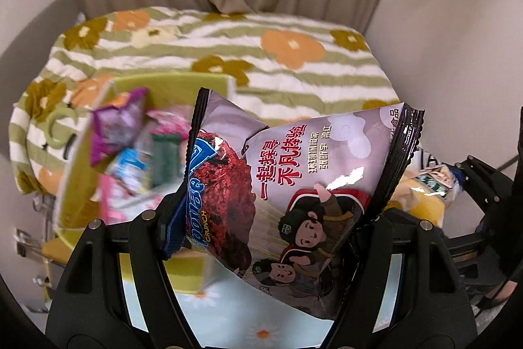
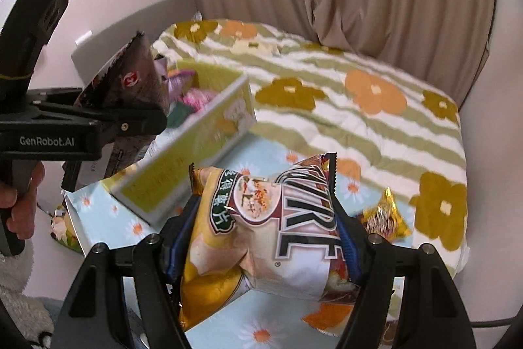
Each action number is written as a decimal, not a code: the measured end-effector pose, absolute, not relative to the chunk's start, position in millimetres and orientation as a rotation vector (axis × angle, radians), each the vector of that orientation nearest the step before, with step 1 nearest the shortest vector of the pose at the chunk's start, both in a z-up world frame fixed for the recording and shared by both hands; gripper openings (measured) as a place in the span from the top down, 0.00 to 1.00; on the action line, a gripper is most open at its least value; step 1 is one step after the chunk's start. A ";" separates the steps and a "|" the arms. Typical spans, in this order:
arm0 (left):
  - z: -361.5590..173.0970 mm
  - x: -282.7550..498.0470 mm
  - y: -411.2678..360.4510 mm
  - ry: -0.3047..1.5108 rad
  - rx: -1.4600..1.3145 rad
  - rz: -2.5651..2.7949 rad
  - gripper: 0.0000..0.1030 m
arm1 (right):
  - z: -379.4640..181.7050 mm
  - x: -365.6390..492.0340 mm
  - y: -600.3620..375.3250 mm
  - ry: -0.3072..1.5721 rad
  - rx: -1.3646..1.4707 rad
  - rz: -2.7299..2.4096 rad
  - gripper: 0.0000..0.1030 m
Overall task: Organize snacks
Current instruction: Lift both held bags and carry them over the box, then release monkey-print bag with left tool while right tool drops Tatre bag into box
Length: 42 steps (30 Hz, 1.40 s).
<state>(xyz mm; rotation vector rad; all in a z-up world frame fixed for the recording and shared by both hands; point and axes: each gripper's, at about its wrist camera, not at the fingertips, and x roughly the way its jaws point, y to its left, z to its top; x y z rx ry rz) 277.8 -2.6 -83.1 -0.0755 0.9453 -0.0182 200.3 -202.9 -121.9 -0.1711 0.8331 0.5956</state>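
Purple and shiny, the snack bag (image 1: 294,185) sits pinched between the jaws of your left gripper (image 1: 264,224), held in the air above the green box (image 1: 81,165) full of small packets. Your right gripper (image 2: 268,241) pinches a yellow chip bag (image 2: 261,234) the same way, over the daisy cloth (image 2: 228,332) beside the bed (image 2: 392,126). One gold packet (image 2: 385,218) lies on the cloth near it.
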 end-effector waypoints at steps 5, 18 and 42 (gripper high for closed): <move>-75.4 279.3 49.8 0.935 -0.057 0.027 0.32 | -102.4 210.9 -159.7 0.809 -0.132 0.591 0.33; -121.9 326.1 167.3 1.057 -0.043 0.030 0.30 | -108.9 251.6 -51.2 0.863 0.019 0.523 0.33; -139.1 321.8 209.7 1.047 -0.056 -0.024 0.01 | -119.3 302.0 7.4 0.917 0.067 0.455 0.31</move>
